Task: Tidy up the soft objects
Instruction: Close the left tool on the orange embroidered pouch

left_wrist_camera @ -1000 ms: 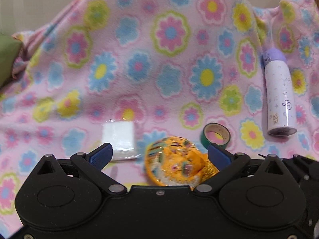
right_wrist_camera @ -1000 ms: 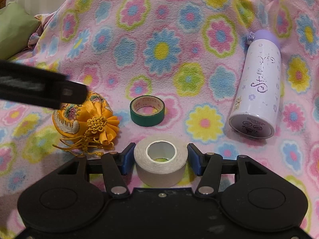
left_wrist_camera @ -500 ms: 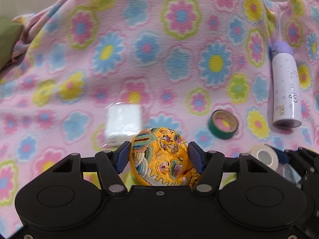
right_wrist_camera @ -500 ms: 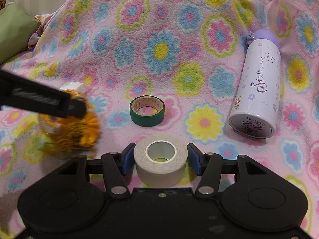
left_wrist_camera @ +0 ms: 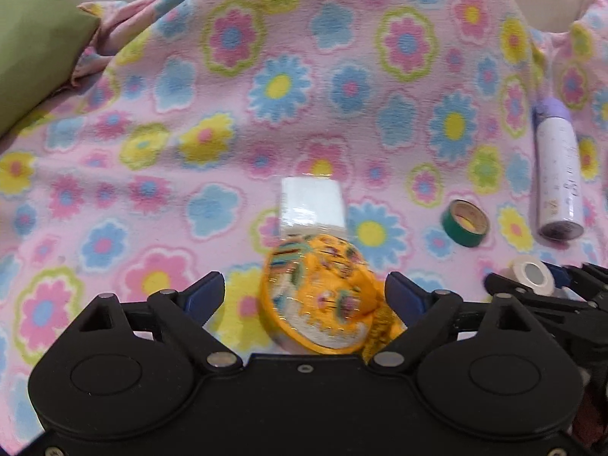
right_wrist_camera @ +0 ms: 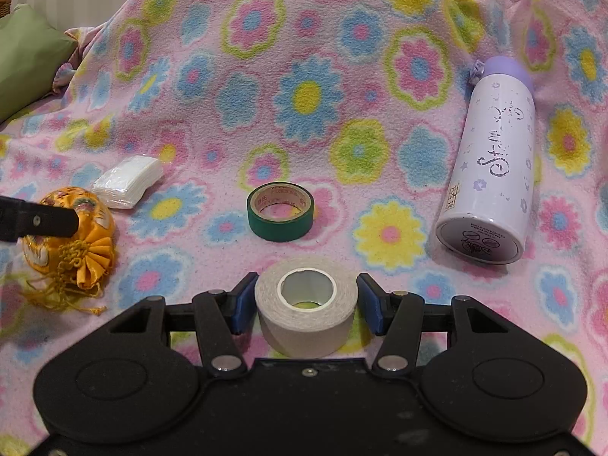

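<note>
Your left gripper (left_wrist_camera: 304,296), jaws just reopened, brackets the yellow embroidered drawstring pouch (left_wrist_camera: 323,296) without touching it, the white tissue pack (left_wrist_camera: 311,205) at its 12 o'clock. Your right gripper (right_wrist_camera: 306,300) clamps the white tape roll (right_wrist_camera: 306,304) on the floral fleece blanket (right_wrist_camera: 304,95).

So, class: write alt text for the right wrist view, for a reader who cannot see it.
The right gripper clamps a white tape roll over a pink flowered blanket. Beyond lie a green tape roll, a white bottle, a tissue pack and an orange pouch.
</note>
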Motion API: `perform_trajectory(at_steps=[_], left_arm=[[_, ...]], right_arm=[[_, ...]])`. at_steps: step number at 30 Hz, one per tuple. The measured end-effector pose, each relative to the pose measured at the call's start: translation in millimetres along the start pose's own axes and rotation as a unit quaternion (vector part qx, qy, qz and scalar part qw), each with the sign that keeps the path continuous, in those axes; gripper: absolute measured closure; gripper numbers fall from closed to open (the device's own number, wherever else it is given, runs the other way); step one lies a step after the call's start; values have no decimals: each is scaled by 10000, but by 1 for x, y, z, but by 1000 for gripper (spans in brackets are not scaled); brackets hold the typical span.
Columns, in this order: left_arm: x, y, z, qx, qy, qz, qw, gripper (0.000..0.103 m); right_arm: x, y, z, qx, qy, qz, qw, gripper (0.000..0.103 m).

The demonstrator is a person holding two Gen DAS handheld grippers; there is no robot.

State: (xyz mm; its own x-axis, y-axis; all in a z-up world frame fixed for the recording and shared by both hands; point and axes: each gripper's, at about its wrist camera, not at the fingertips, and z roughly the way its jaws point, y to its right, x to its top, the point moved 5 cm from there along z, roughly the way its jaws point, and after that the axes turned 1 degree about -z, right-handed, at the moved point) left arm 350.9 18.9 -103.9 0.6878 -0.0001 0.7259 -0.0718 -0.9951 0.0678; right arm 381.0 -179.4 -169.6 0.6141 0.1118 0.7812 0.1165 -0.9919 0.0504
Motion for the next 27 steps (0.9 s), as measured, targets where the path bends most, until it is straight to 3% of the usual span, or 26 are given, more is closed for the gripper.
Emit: perform_trajectory(at_steps=[8,19,27], left_arm=[[-8,20,9,200,184,651,9975,8],[-17,33,28,538,458,1450,9869,5],[-18,22,35,324,363,1006,9937,4]], right_arm=[[0,0,0,9,-4,5,10000,49],[0,1,1,16,-7,0,10000,49],[-1,0,1,30,-13,4,10000,49]])
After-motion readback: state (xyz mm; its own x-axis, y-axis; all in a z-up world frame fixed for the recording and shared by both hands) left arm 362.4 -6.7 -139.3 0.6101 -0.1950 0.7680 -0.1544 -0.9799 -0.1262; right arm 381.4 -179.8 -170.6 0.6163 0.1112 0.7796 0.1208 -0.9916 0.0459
